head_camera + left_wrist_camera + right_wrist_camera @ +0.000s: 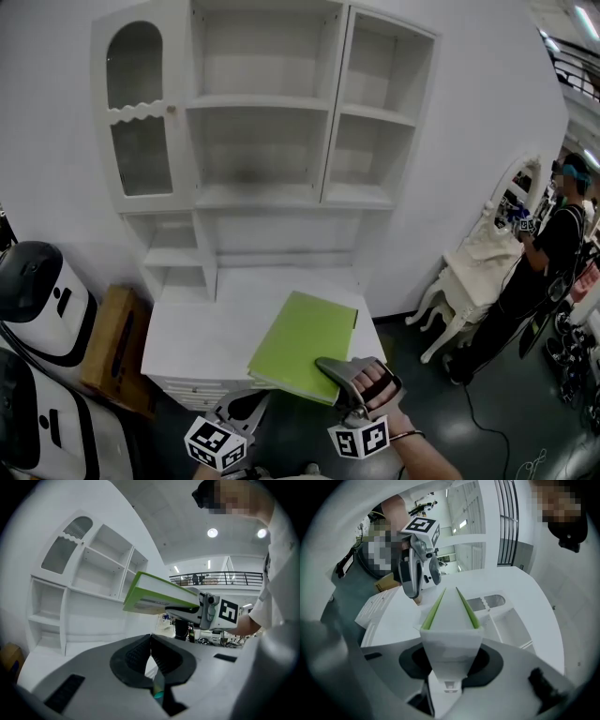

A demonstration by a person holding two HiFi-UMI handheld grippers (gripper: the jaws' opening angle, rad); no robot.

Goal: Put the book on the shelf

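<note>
Head view - tall white shelf cabinet (267,103) against the far wall, open compartments, 1 arched glazed door at its left. White tabletop (197,337) juts out below it.

Thin lime-green book (305,345) with white page edges lies nearly flat over the near right corner of the tabletop, well short of the shelves and on none of them. The left gripper view shows it raised off the surface.

Right gripper (336,371) - jaws clamped on the book's near right edge, the page block wedged between the 2 pads in its own view.

Left gripper (246,405) sits near left of the book, apart from it; its pads are pressed together with nothing between.

Brown wooden box (114,347) at left on the floor. Person (548,253) standing far right.
</note>
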